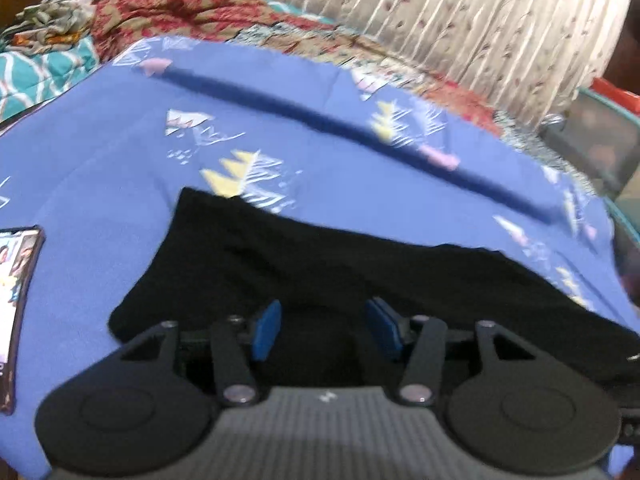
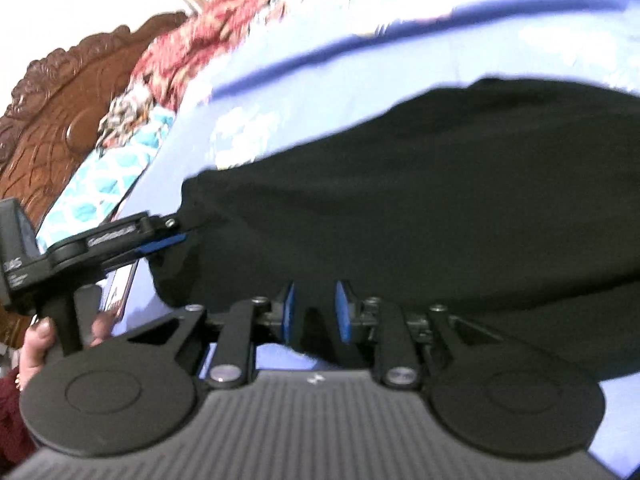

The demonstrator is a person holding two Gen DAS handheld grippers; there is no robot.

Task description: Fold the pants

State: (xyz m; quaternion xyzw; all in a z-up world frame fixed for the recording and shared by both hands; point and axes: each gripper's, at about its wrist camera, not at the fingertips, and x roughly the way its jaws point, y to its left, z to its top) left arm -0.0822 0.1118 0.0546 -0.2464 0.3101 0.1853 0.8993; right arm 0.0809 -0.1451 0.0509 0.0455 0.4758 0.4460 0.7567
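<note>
Black pants (image 1: 320,264) lie spread on a blue printed bedsheet (image 1: 120,160). In the left wrist view my left gripper (image 1: 325,328) hovers over their near edge. Its blue pads (image 1: 266,330) stand well apart, with only flat cloth beneath them. The right wrist view shows the same pants (image 2: 400,184) filling the middle. My right gripper (image 2: 317,312) sits at their near edge. Its pads (image 2: 344,312) are a little apart with a dark fold of the pants between them, not pinched. The left gripper (image 2: 176,240) shows side-on at the pants' left end, held by a hand (image 2: 36,352).
A phone (image 1: 16,304) lies on the sheet left of the pants. A red floral blanket (image 1: 180,4) and a teal patterned quilt (image 1: 36,76) are bunched at the far left. A curtain (image 1: 460,20) hangs behind. A carved wooden headboard (image 2: 60,100) closes off the bed's end.
</note>
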